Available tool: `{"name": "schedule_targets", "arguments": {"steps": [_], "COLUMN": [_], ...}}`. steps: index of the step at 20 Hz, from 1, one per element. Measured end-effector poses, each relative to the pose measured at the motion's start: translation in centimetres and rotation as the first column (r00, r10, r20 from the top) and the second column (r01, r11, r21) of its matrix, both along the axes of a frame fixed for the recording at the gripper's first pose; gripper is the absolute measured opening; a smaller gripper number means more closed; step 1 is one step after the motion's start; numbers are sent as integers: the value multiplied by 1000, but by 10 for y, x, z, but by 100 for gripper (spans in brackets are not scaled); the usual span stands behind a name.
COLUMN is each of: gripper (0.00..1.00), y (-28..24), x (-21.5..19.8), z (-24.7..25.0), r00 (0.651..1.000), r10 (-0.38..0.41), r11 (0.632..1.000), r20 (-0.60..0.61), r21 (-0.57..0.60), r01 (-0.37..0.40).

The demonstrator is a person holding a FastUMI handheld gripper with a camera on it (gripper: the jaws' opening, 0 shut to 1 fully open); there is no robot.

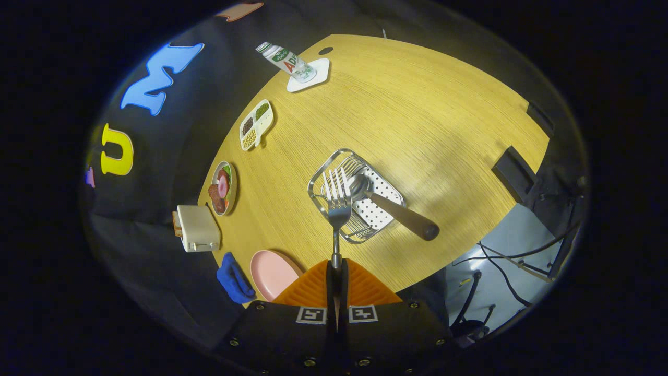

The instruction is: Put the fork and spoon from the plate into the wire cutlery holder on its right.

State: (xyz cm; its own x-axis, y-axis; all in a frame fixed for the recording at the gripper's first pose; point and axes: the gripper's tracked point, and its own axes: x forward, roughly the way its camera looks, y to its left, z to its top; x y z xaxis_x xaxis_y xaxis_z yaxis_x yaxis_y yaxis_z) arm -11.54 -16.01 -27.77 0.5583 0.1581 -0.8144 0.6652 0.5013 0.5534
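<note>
My gripper (336, 271) is shut on the handle of a metal fork (338, 206). The fork sticks out ahead of the fingers, tines forward, hanging above the wire cutlery holder (319, 180) on the wooden table. A spoon with a dark wooden handle (402, 214) lies in the holder, its bowl inside and its handle leaning out over the right rim. The pink plate (269, 271) sits just left of my fingers, with nothing on it.
A blue cloth (234, 279) lies left of the plate, and a cream toaster (197, 228) beyond it. A plate of food (223, 187), a divided dish of beans (255, 124) and a bottle on a white coaster (292, 63) line the table's left side. Cables hang off the table's right edge.
</note>
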Motion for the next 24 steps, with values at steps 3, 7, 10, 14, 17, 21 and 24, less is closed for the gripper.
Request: {"name": "schedule_targets", "arguments": {"steps": [3,7,10,14,17,21,24], "gripper": [2,5,7,11,13,27,36], "y": [-2,-5,-6,-13,-17,-19,-17], "x": [0,0,-1,2,2,3,1], "z": [0,-2,-2,2,5,9,10], "r00": [1000,1000,1000,999,998,998,999], "r10": [-2,-7,-19,-53,-61,-54,-45], "r11": [1000,1000,999,997,997,998,999], "r20": [-5,-17,-23,-5,2,12,14], "r21": [13,28,41,51,43,12,4], "r01": [2,7,20,53,61,54,45]}}
